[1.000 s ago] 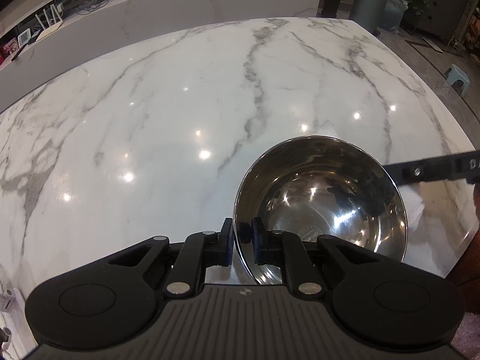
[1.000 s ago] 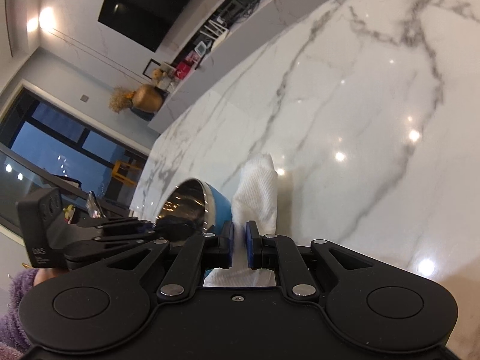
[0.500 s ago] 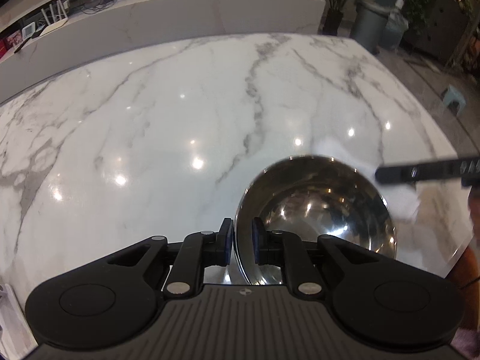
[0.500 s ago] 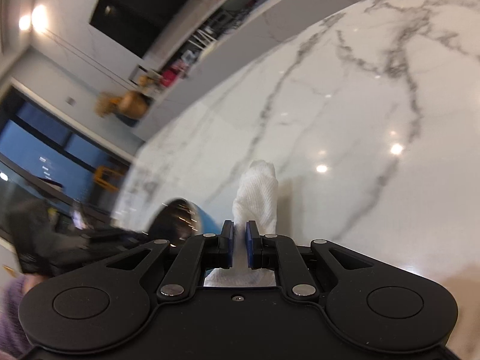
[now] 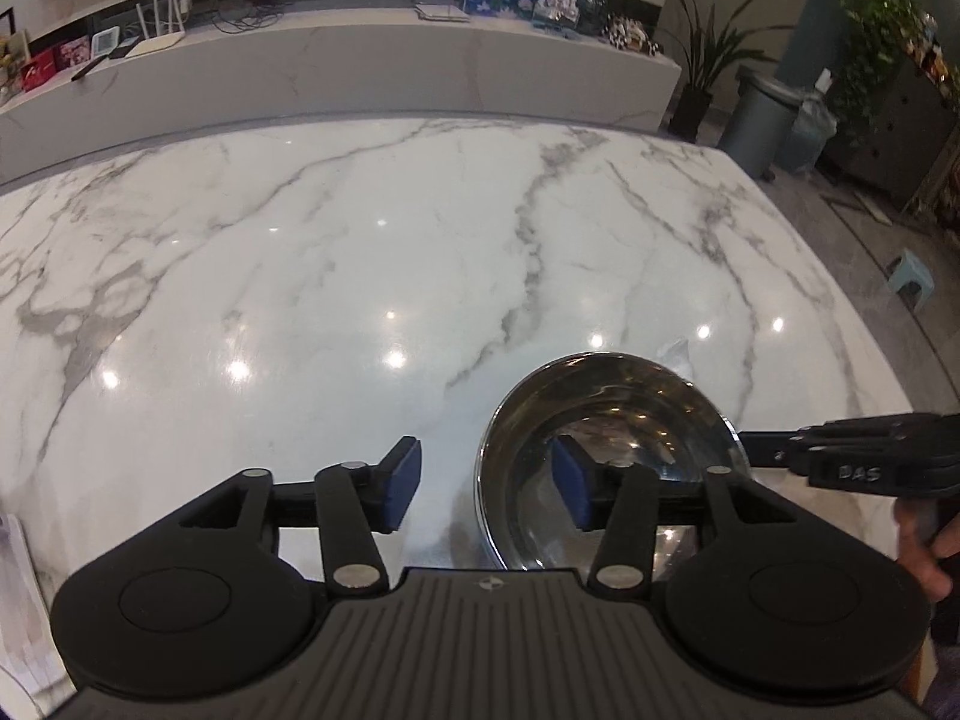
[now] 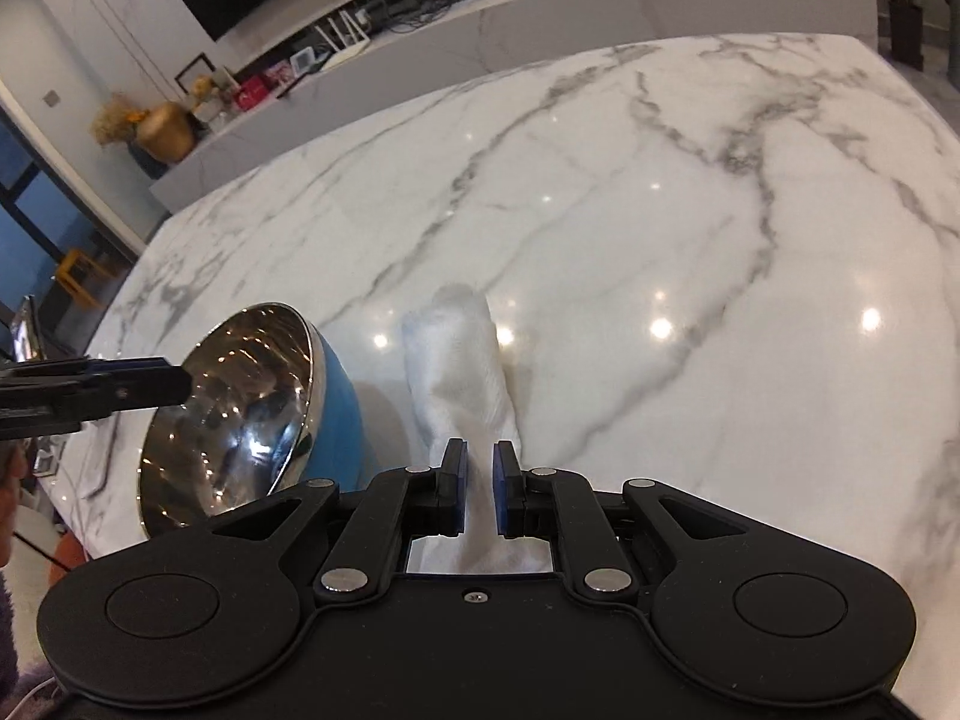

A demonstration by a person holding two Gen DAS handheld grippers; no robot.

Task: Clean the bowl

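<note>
Left wrist view: your left gripper [image 5: 485, 483] has just let go, jaws wide astride the bowl's [image 5: 612, 420] rim at 3 o'clock on the table [image 5: 300, 276]. Your right gripper [image 6: 479, 489] pinches the cloth [image 6: 462, 360]; wiping looks finished.

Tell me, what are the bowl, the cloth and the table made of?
Bowl: polished metal inside, likely steel, mirror reflections; glossy blue outside, perhaps enamel or plastic. Cloth: soft white woven fabric, ribbed and rumpled. Table: glossy white marble or imitation, grey veins.

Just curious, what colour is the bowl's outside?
Blue, clearest in the right wrist view: bowl.
</note>
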